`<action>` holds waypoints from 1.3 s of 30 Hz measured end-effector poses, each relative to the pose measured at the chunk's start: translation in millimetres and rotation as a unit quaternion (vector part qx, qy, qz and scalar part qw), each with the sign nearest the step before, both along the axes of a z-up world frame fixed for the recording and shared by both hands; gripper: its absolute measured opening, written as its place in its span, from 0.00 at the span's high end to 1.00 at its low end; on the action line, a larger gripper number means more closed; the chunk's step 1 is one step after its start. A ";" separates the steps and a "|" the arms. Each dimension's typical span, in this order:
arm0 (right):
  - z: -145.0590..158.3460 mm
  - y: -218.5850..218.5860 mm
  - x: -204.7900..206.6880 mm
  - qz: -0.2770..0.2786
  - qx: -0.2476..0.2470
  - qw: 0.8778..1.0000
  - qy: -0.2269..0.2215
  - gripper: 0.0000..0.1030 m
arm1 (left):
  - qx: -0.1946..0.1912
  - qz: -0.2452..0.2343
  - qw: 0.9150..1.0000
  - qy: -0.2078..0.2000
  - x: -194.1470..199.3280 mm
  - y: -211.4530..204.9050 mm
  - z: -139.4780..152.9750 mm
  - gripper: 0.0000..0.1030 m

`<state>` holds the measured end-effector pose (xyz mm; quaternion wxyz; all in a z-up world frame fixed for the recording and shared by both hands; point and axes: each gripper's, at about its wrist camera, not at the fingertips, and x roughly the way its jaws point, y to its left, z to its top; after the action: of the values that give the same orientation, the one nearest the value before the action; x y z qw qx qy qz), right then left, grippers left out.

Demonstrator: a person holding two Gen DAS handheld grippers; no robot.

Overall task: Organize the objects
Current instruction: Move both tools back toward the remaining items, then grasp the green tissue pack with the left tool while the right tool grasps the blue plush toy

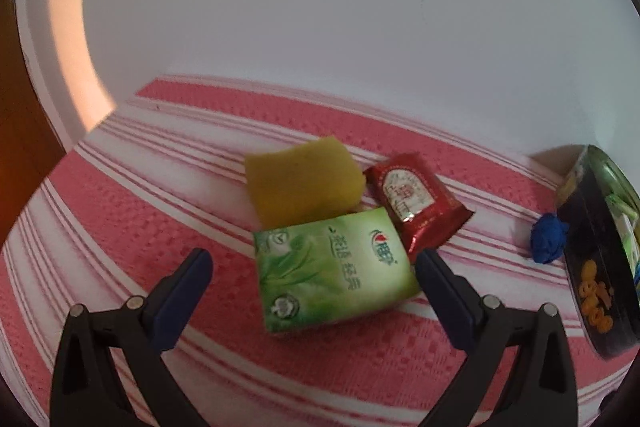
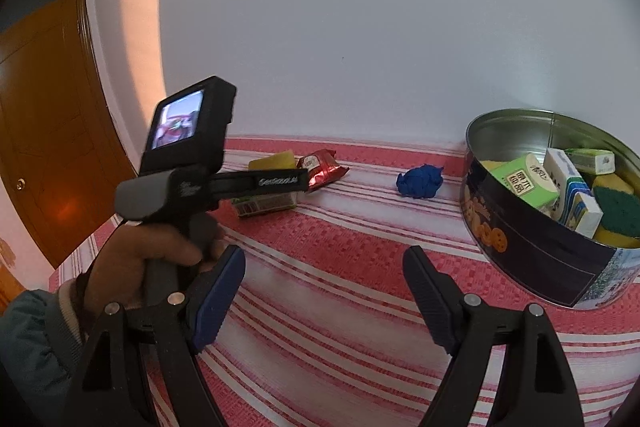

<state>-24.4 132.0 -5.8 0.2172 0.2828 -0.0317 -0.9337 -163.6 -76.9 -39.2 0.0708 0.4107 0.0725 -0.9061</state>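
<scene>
Left tongs [image 1: 314,269] stood spread, empty, straddling the green printed tissue packet [image 1: 334,273] lying flat on the pink-and-white striped cloth surface [image 1: 120,195]; pads not yet touching it. Right tongs [image 2: 324,273] also spread and empty, over bare cloth near the round dark biscuit tin [image 2: 532,247].

Judged best: lower squarely, pinch the packet across its short sides, clear of the yellow sponge block [image 1: 300,183] and red foil sachet [image 1: 416,203] touching it.

Left view showed these contacts. Only the right view showed the tin's contents, already holding cartons and sponges, the crumpled blue cloth [image 2: 419,181] well apart, and the person's hand [image 2: 148,259].
</scene>
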 end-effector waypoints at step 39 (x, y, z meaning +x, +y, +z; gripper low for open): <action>-32.9 -28.8 -168.1 -0.191 0.078 0.966 -0.153 0.21 | -0.020 0.036 0.999 -0.028 2.1 -37.0 -6.5 0.28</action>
<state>-192.4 103.2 -38.7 0.0042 0.4268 -0.0451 -0.9032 -161.5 -113.9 -45.7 0.1137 0.4313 0.0676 -0.8924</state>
